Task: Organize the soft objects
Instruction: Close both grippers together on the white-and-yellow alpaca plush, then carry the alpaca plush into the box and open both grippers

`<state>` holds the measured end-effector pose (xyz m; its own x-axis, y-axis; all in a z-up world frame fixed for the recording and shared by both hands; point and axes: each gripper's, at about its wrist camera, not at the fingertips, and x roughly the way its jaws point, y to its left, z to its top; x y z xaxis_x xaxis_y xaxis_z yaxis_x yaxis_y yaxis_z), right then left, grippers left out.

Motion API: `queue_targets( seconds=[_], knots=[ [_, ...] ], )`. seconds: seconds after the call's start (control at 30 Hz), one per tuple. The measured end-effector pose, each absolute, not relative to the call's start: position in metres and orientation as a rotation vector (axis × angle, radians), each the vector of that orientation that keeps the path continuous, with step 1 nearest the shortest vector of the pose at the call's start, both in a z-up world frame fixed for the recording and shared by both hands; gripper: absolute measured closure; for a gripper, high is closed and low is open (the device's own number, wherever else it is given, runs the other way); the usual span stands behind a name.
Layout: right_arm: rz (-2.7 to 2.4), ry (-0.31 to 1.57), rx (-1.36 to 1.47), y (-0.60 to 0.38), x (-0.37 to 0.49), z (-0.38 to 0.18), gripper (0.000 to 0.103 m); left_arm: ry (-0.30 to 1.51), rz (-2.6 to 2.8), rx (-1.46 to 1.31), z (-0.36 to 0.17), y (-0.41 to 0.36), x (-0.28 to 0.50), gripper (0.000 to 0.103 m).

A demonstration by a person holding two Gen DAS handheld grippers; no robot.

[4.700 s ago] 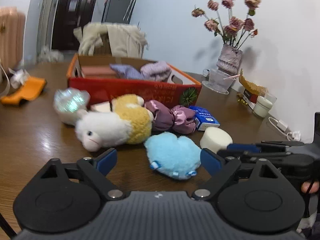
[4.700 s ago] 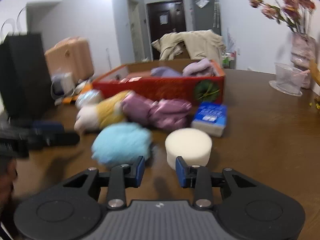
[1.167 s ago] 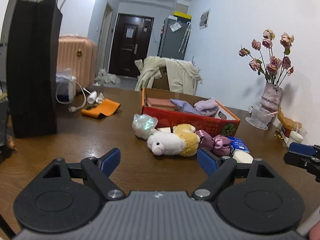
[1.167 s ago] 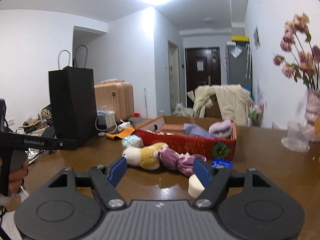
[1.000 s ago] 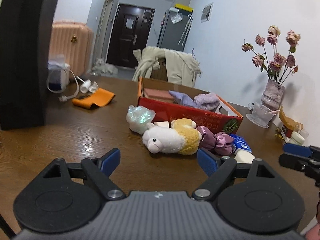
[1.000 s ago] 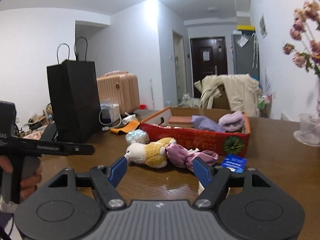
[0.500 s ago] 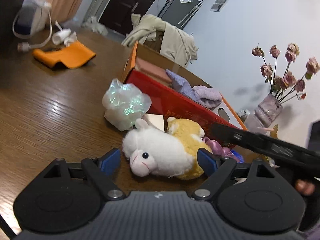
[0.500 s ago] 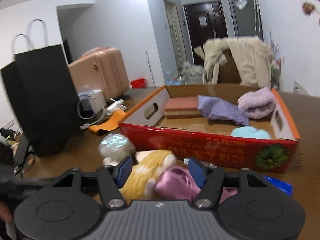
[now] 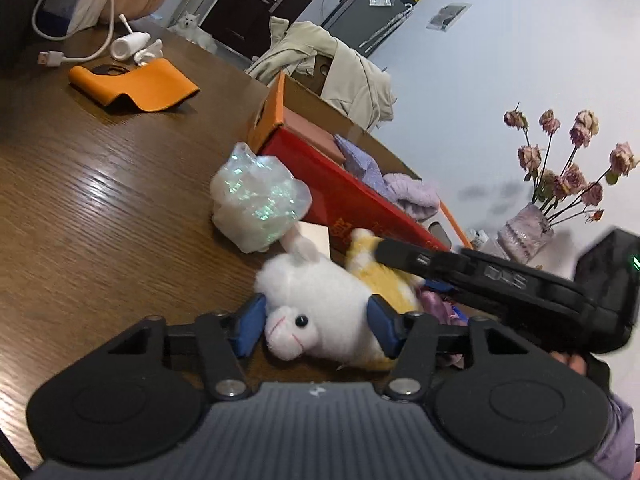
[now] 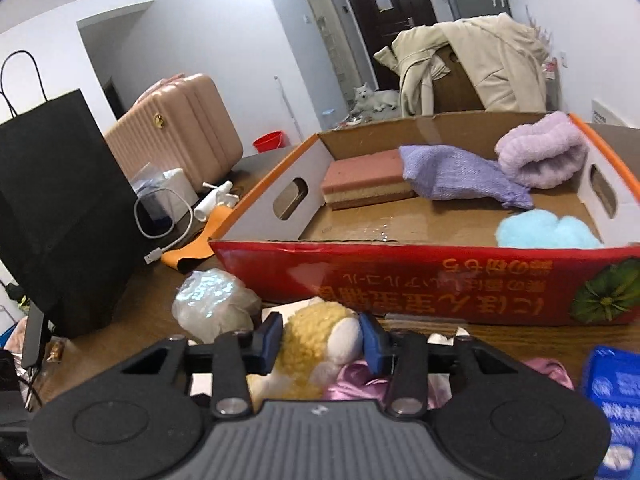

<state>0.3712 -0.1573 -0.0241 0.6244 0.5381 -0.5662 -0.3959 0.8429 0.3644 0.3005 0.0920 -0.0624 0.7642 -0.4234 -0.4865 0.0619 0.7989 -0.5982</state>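
The lamb (image 9: 320,312) is lying on the table (image 9: 80,220) against the front wall of the box (image 10: 420,272), and it is being pinched from both ends so that the long soft body is not sagging: the left gripper (image 9: 316,326) is closing on its white head, the right gripper (image 10: 320,338) on its yellow rump. Free room is being left inside the box at its front left corner, but its front wall is having to be cleared first.

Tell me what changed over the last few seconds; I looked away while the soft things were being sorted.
The blue plush left the table and now lies in the red box. Both grippers came in on the plush sheep: the left hand-held gripper is closing around its white head, the right hand-held gripper around its yellow body. The sponge, purple cloths and iridescent bundle stayed put.
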Motion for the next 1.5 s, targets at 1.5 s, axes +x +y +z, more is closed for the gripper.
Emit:
queue_targets(
  seconds=[1.5],
  knots=[
    [0.682,0.654,0.387,-0.2,0.316,0.011,0.063,0.56,-0.358,-0.57,0.016,0.081,0.317,0.052]
  ],
)
